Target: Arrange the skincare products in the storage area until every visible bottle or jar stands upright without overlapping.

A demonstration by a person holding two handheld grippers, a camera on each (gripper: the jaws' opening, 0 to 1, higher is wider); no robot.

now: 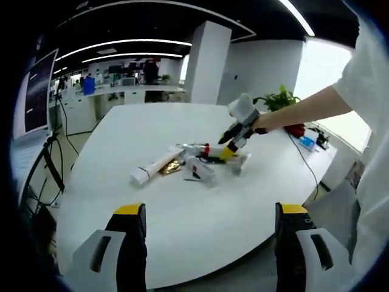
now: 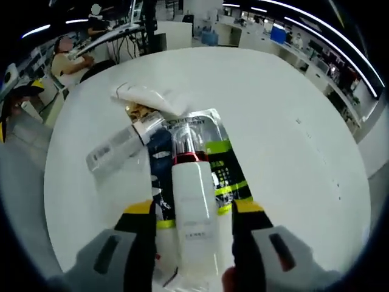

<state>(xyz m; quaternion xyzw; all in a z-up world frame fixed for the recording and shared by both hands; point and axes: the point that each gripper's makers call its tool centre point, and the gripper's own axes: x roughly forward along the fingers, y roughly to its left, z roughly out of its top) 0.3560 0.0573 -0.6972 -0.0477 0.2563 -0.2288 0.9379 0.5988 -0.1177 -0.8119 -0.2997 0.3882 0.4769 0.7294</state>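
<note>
Between the right gripper's [image 2: 192, 216] yellow-tipped jaws lies a white bottle [image 2: 193, 213] with a red band and a clear cap, flat on its side, cap end far, base end near. Both jaws flank its body; whether the pads already press it or sit just beside it I cannot tell. It rests on top of a heap of products: a clear-capped bottle [image 2: 118, 146] lying at an angle to its left, a white tube [image 2: 146, 97] at the far left, and flat packs, one with green stripes [image 2: 228, 167], underneath and to the right. Nothing in the heap stands upright and the items overlap, so the task looks to be at an early stage; step in hand, by my reading, is the grasp of the first bottle. Next move would call for a firm closure on the body, a lift clear of the packs, a turn to vertical, and a set-down on bare table [image 2: 292, 121] apart from the heap. Left gripper [image 1: 211, 219] hovers spread and empty over the near table edge, well apart from the pile [image 1: 188, 165], where the right gripper [image 1: 234, 143] reaches in from the right.
</note>
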